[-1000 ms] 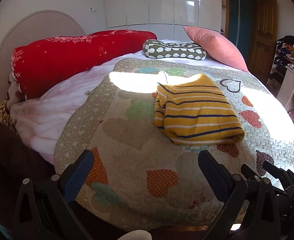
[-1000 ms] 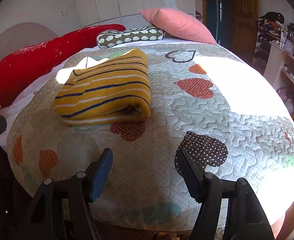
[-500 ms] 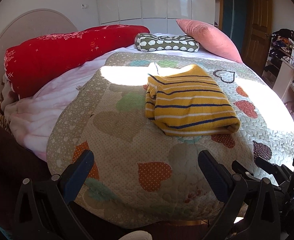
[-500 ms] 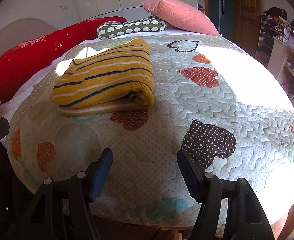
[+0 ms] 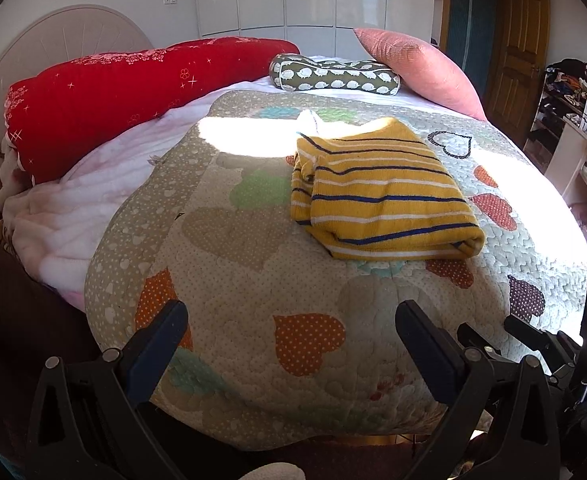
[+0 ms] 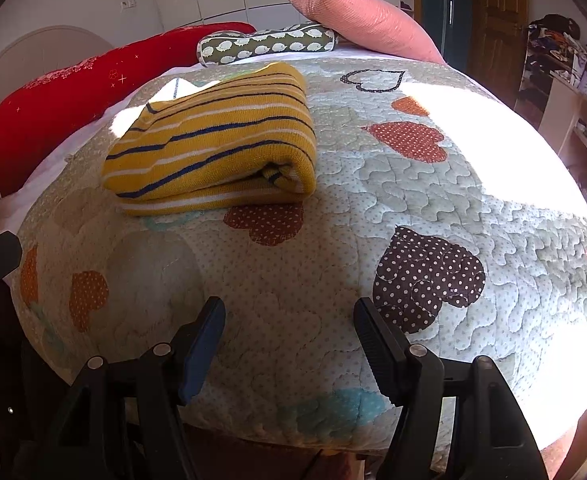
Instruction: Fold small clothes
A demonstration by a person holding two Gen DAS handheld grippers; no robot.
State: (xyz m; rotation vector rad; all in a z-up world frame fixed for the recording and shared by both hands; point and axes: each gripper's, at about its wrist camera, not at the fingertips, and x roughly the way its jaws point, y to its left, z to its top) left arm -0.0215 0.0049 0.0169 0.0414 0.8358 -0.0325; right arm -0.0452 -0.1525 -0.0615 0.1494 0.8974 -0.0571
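on quilt (image 5: 229, 280), folded sweater (image 5: 381, 196) unmoved, nearer

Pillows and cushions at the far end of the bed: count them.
3. A long red bolster on the left, a green patterned cushion in the middle, a pink pillow on the right. Others may be hidden behind.

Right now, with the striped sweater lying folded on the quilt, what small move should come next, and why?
Probably draw both grippers back. The sweater already lies in a compact fold on the quilt, and the left gripper and right gripper are open, empty and well short of it.
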